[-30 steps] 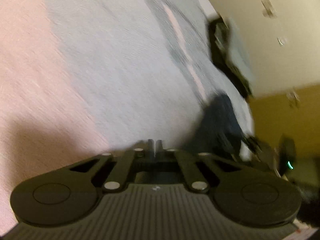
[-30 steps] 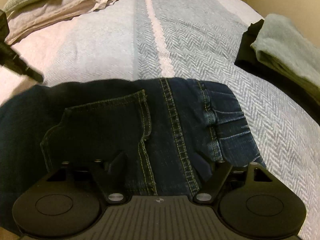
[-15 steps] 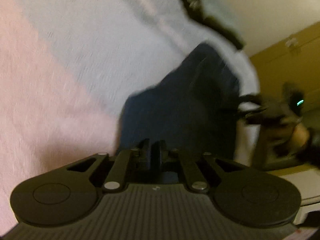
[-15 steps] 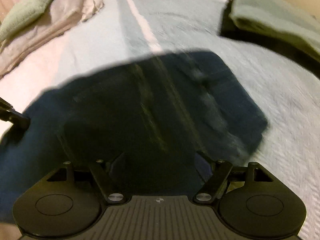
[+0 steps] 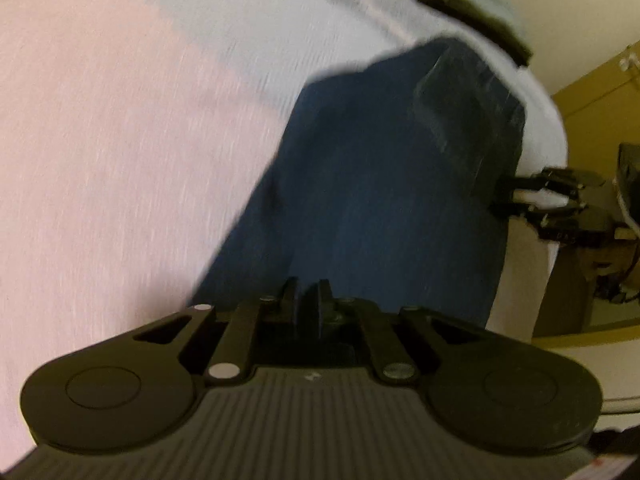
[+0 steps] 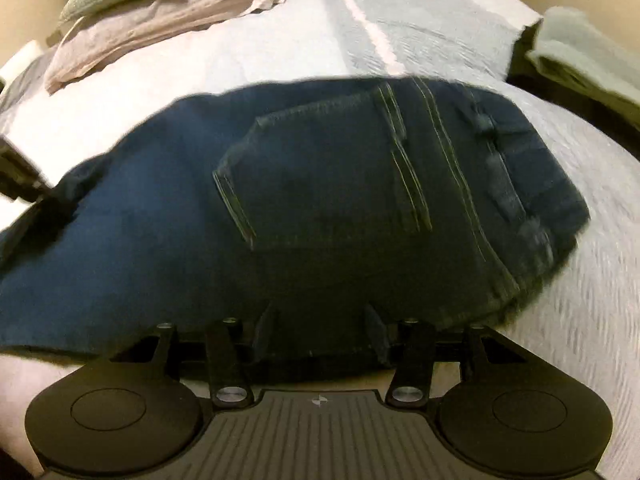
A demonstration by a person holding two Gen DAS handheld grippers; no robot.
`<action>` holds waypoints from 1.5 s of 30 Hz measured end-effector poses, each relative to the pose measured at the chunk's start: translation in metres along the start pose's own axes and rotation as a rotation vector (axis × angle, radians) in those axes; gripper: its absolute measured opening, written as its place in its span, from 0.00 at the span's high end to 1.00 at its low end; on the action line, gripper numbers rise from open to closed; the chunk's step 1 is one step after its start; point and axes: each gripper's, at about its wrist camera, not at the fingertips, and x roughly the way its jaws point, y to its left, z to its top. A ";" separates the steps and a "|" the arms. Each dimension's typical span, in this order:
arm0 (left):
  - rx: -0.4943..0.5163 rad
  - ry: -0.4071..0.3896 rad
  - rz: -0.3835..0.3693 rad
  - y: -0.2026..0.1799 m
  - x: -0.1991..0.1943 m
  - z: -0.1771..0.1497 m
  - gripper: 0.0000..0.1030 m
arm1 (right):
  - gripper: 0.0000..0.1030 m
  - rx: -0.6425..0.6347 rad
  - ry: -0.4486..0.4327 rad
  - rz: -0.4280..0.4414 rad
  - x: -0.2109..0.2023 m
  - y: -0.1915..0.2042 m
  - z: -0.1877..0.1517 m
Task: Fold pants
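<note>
While jeans (image 6: 320,208) lie flat on bedspread (image 6: 420,32), waistband end nearest folded green towel (image 6: 580,60), left gripper (image 5: 306,300) pinches leg fabric, jaws nearly closed. Right gripper (image 6: 320,324) spread wide at jeans' near edge, holding nothing. Tip: grip both layers w/ right, lift evenly, keep seams aligned.

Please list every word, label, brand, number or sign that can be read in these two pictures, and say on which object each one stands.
No readable text in either view.
Left gripper: a small pale mark on its ribbed body, too blurred to read.
Right gripper: a small round emblem on its body, a symbol and no letters.
Jeans: only stitching shows on the pocket, no label.
Bedspread: woven pattern only.
</note>
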 end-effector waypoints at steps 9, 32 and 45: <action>-0.017 -0.022 0.113 0.028 -0.046 -0.095 0.88 | 0.37 0.079 -0.021 -0.133 -0.051 0.043 -0.017; 0.155 -0.147 0.312 0.147 -0.272 -0.363 0.67 | 0.30 -0.243 -0.108 0.007 -0.099 0.454 -0.054; 0.885 -0.092 0.460 0.135 -0.246 -0.433 0.42 | 0.37 -0.698 -0.176 0.124 -0.044 0.583 -0.125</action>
